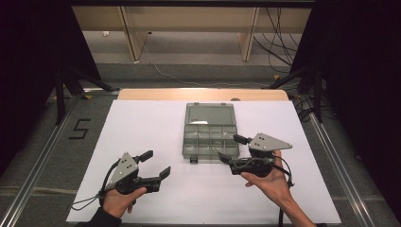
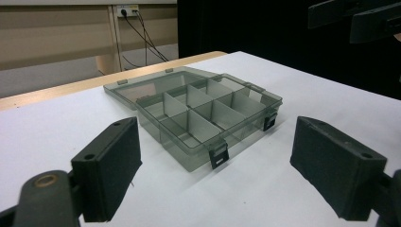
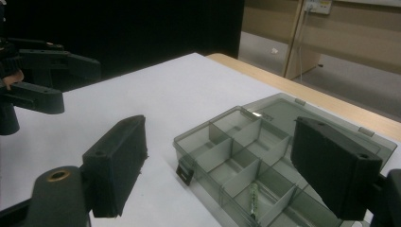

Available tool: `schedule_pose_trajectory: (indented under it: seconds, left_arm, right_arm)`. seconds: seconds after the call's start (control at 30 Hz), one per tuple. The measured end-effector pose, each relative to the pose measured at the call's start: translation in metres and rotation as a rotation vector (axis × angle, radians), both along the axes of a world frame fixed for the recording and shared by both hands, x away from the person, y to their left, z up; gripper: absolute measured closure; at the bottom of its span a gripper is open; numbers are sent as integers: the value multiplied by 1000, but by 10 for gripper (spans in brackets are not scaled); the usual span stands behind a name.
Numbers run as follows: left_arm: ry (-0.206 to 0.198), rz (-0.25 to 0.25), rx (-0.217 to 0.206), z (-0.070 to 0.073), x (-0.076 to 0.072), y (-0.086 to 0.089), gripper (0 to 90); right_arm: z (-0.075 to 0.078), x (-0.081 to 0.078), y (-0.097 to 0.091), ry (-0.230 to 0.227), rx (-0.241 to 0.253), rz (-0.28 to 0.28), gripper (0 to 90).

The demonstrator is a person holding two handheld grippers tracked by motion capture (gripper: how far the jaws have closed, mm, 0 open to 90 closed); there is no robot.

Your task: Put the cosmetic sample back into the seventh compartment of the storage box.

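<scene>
dark room, white table (image 1: 151,132) w/ a wood strip at the far edge. your smoky compartment box (image 1: 210,132) sits mid-table, lid flat open behind it. left gripper (image 1: 160,164) is well clear of it, jaws spread, nothing in them. right gripper (image 1: 228,148) is just beside the box's front right corner, jaws apart & empty. right gripper view alone shows a thin green item (image 3: 252,200) in a near compartment; can't tell what it is.

High view: we look forward and down over the whole white table (image 1: 142,123) from the person's side. Left gripper view: low, close above the tabletop, facing the compartment box (image 2: 198,113) from its front-left. Right gripper view: low, closer in, from its front-right. All three share the box; each gripper view catches the other gripper.
</scene>
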State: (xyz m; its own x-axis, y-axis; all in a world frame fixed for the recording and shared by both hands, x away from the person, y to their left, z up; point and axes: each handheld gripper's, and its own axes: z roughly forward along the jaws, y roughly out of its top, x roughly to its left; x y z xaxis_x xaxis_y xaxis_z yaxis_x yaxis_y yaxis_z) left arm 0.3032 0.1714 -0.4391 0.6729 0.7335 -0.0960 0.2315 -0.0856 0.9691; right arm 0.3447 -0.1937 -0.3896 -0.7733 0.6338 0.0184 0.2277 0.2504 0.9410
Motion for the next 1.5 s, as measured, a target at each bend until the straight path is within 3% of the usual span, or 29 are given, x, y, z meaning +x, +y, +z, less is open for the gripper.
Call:
schedule_pose_trajectory:
  seconds: [0.43,0.5,0.63,0.67,1.03,1.23,1.43,1.5]
  left_arm:
    - [5,5,9,0,0,0,159]
    - [7,5,9,0,0,0,159]
    - [7,4,11,0,-1,0,159]
    - [6,4,11,0,-1,0,159]
    - [8,2,13,0,-1,0,159]
    - [9,1,14,0,-1,-1,159]
    - [2,-7,14,0,0,-1,159]
    - [3,-7,12,0,0,-1,159]
  right_arm:
    - [-7,-12,-6,-9,34,-11,172]
    - [-9,-15,-8,-19,63,-15,174]
    - [-11,-17,-9,-25,73,-20,174]
    - [-12,-19,-11,-16,53,-28,174]
    - [-19,-24,-17,-24,58,-47,172]
    - [-24,-29,-20,9,47,-39,170]
    - [-32,-34,-21,-13,44,-56,171]
    - [-34,-35,-22,1,43,-50,171]
